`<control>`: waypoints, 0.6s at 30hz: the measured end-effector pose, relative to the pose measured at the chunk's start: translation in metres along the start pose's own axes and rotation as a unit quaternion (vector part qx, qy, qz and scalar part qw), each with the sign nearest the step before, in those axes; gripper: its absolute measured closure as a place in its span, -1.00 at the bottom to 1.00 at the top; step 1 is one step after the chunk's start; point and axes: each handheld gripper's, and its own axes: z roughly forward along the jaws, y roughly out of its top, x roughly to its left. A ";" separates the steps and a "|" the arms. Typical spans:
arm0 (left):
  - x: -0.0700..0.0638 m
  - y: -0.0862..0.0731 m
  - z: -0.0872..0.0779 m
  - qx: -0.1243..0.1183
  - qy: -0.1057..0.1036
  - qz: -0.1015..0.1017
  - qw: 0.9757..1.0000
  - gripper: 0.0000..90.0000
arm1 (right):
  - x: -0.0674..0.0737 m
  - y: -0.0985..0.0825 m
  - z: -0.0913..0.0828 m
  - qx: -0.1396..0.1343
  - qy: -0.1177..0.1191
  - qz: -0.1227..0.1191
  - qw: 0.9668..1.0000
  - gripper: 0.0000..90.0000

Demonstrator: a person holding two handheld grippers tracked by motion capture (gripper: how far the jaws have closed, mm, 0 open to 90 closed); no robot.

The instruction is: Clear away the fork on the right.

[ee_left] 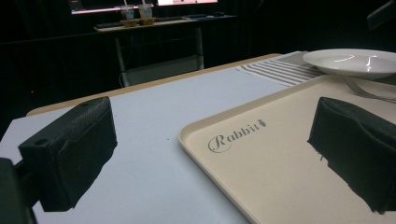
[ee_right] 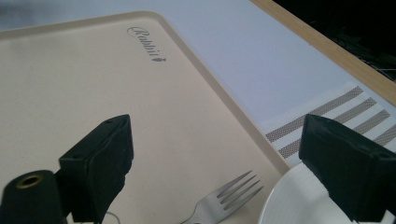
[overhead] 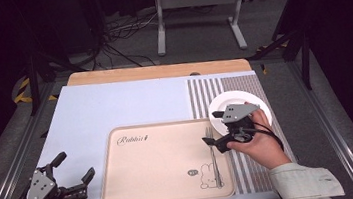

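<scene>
Fork, high view: fork (overhead: 213, 156) lies lengthwise on the right part of the beige tray (overhead: 144, 183), tines toward the far edge, close to the white plate (overhead: 252, 98) that sits on the striped mat (overhead: 204, 94).
Right gripper, high view: right gripper (overhead: 213, 134) hovers over the fork's tine end, jaws spread, holding nothing.
Left gripper, high view: left gripper (overhead: 81, 174) rests near the tray's left edge, jaws wide apart, empty.
Left gripper view: left gripper (ee_left: 205, 154) straddles the tray's rim (ee_left: 196, 140); plate (ee_left: 350, 63) and fork (ee_left: 362, 88) lie far off.
Right gripper view: right gripper (ee_right: 215, 168) is open above the fork (ee_right: 229, 196), plate (ee_right: 299, 200) just beside.
Risk: one jaw hangs over the plate's edge, so closing in could likely nudge the plate.
Risk: a flat thin fork may slip or skid on the smooth tray.
</scene>
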 end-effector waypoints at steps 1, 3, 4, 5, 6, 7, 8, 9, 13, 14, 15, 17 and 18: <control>0.000 0.000 0.000 -0.001 0.000 0.000 1.000 -0.97 | 0.000 -0.001 -0.003 -0.003 0.000 0.000 1.000 -0.76; 0.000 0.000 0.000 0.000 0.000 0.000 1.000 -0.97 | 0.000 -0.005 -0.009 -0.013 -0.002 0.002 1.000 -0.76; 0.000 0.000 0.000 0.000 0.000 0.000 1.000 -0.97 | -0.001 -0.007 -0.011 -0.018 -0.004 0.002 1.000 -0.77; 0.000 0.000 0.000 0.000 0.000 0.000 1.000 -0.97 | -0.001 -0.008 -0.014 -0.024 -0.006 0.006 1.000 -0.77; 0.000 0.000 0.000 0.000 0.000 0.000 1.000 -0.97 | -0.002 -0.010 -0.017 -0.030 -0.007 0.008 1.000 -0.77; 0.000 0.000 0.000 -0.001 0.000 0.000 1.000 -0.97 | -0.002 -0.012 -0.020 -0.037 -0.010 0.009 0.999 -0.78; 0.000 0.000 0.000 -0.001 0.000 0.000 1.000 -0.97 | -0.002 -0.014 -0.023 -0.043 -0.011 0.010 0.999 -0.78; 0.000 0.000 0.000 -0.001 0.000 0.000 1.000 -0.97 | -0.002 -0.014 -0.023 -0.043 -0.011 0.010 0.999 -0.78; 0.000 0.000 0.001 0.000 0.000 -0.001 1.000 -0.97 | -0.004 -0.024 -0.035 -0.074 -0.013 0.012 0.997 -0.81; 0.000 0.000 0.001 0.000 0.000 -0.001 1.000 -0.97 | -0.003 -0.026 -0.036 -0.077 -0.013 0.014 0.997 -0.81; 0.000 0.000 0.001 -0.001 0.000 -0.001 1.000 -0.97 | -0.004 -0.029 -0.038 -0.083 -0.014 0.015 0.996 -0.81; 0.000 0.000 0.001 -0.001 0.000 0.000 1.000 -0.97 | -0.004 -0.033 -0.041 -0.090 -0.015 0.019 0.996 -0.81; 0.000 0.000 0.001 -0.001 0.000 0.000 1.000 -0.97 | -0.005 -0.036 -0.042 -0.096 -0.017 0.021 0.995 -0.81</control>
